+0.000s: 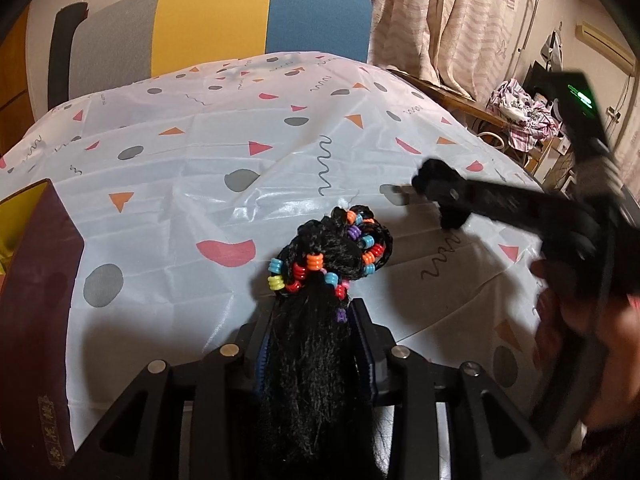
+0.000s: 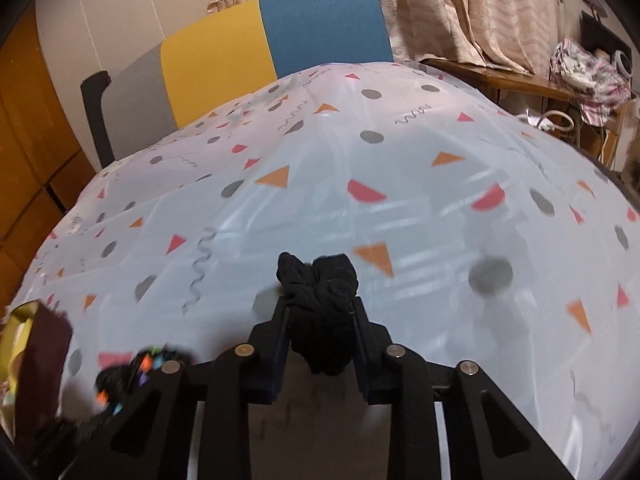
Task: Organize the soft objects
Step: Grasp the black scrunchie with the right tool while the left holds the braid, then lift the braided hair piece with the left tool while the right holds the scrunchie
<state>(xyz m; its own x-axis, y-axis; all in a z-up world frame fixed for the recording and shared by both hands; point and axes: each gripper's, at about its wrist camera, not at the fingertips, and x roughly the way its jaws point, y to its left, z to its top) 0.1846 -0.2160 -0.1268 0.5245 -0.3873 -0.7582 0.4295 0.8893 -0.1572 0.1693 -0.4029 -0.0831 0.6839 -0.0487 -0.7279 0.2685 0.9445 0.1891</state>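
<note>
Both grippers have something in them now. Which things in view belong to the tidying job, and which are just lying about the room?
Job:
- beaded black hairpiece, clamped in the left gripper
- black fabric scrunchie, clamped in the right gripper
- dark red box, at the left edge, probably the container

Lying about:
- patterned tablecloth
- striped chair
- curtains
- crumpled pink cloth on the side table

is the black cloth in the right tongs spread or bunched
Bunched: the black cloth sits as a crumpled wad, pinched between the shut right tongs.

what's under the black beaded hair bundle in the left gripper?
The black braided hair bundle with coloured beads lies on the white patterned tablecloth. The cloth directly beneath is covered; the left gripper clamps its tail.
</note>
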